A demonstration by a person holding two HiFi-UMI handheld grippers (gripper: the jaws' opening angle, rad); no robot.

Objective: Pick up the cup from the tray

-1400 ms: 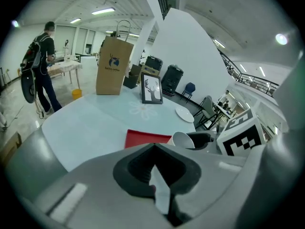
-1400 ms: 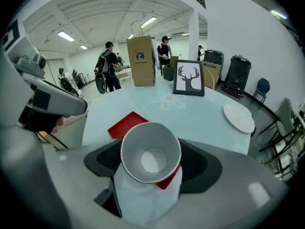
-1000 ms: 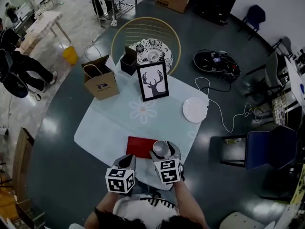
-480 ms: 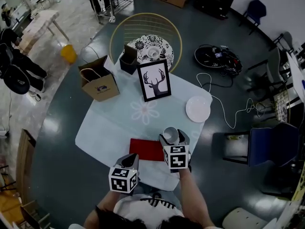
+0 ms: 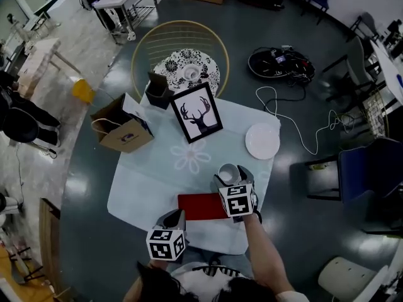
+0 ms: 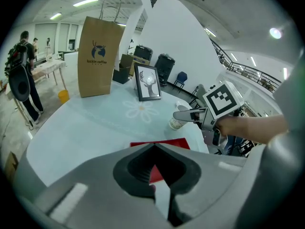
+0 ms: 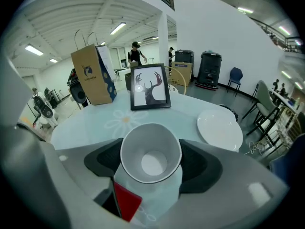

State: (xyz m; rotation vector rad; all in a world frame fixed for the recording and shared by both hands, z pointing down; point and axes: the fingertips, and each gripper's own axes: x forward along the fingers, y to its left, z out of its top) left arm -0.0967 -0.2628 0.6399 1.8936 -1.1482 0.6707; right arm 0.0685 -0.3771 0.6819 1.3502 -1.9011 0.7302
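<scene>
**A:** Nearest first: how is the left gripper [image 6: 155, 149] standing?

**B:** Its jaws are together at the tips with nothing between them. In the head view it sits low in the frame [image 5: 175, 218], close to the person's body. It is angled down over the near edge of the tabletop [image 5: 145, 175] and aims at the red tray [image 5: 201, 206].

**A:** And the right gripper [image 7: 151, 162]?

**B:** It is spread wide and clamped on the white cup [image 7: 151, 159], one dark pad on each side of the cup's wall. The cup's open mouth faces the gripper's camera and it looks empty.

**A:** Where is the cup relative to the tray?

**B:** It is off the tray. In the head view the cup [image 5: 227, 170] sits just past the tray's upper right corner, over the pale tabletop. I cannot tell whether its base touches the surface.

**A:** What about the arm?

**B:** The right forearm [image 5: 261, 250] comes up from the bottom edge of the frame, and the gripper tilts forward and down.

**A:** What lies farther out? Is any writing legible?

**B:** There is a white plate [image 5: 262, 141] to the right and a framed deer picture [image 5: 198, 112] standing upright. At the upper left is a brown paper bag [image 6: 101, 56] printed with a deer logo and "luckin coffee".
</scene>
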